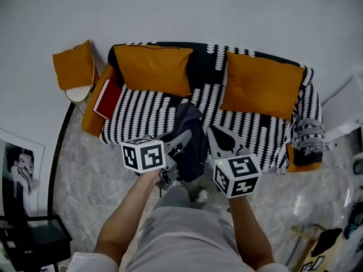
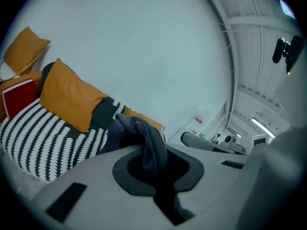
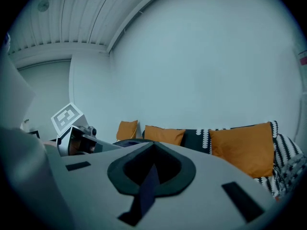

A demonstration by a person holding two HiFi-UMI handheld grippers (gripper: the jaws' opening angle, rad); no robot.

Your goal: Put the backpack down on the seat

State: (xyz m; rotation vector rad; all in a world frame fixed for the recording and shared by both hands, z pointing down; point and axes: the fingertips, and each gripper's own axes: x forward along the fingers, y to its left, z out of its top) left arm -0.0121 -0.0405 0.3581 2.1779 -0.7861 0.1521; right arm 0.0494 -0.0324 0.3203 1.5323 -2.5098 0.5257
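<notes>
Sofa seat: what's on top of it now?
Two orange cushions at the back, a red book at the left end. The backpack covers the middle front edge; whether it rests there is hidden.

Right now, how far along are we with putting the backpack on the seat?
Done: the backpack is lifted and at the front edge of the sofa. In hand: left gripper and right gripper are both shut on its dark fabric. Whether it already touches the seat I cannot tell. Left: lower it onto the striped seat, then open both grippers.
</notes>
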